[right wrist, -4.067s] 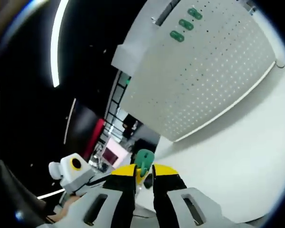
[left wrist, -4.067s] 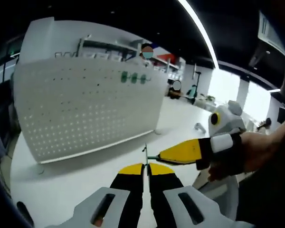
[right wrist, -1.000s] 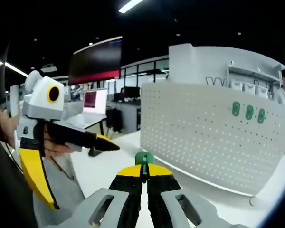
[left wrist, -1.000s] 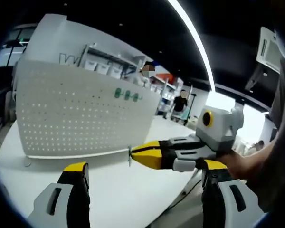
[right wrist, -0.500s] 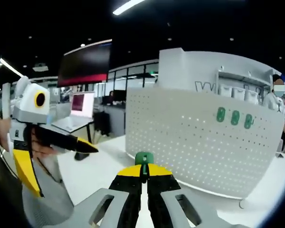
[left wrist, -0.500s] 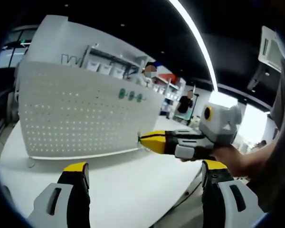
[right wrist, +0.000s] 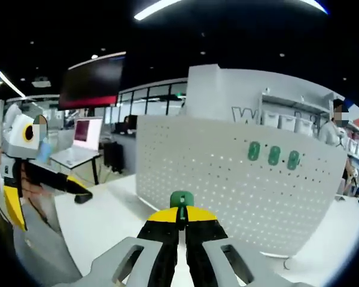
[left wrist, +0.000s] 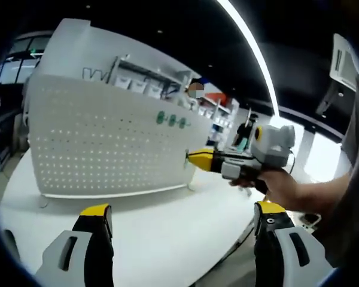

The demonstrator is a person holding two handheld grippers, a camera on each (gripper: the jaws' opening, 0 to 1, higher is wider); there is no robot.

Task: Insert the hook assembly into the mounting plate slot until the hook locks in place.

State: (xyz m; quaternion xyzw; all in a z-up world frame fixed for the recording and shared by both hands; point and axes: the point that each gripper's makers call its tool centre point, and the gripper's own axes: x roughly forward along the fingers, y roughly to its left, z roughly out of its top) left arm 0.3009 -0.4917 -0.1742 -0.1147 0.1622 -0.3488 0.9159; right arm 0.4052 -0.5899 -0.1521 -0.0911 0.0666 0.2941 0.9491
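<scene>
White desk [left wrist: 155, 233] in a dim open office. One pegboard [right wrist: 227, 185] stands on it, three green hooks [right wrist: 274, 155] near its top. Right gripper [right wrist: 180, 216] pinches a fourth hook [right wrist: 180, 200] before the pegboard. Left gripper [left wrist: 179, 224] spread, holding nothing.

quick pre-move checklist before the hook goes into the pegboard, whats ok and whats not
1. Green hook held in the right claw: ok, jaws closed on it.
2. White pegboard in sight ahead of the hook: ok.
3. Hook seated in a slot: not ok, it is apart from the board.
4. Left claw clear of the path: ok, jaws wide open and holding nothing.
5. Three green hooks already on the board avoided: cannot tell, target slot not evident.
</scene>
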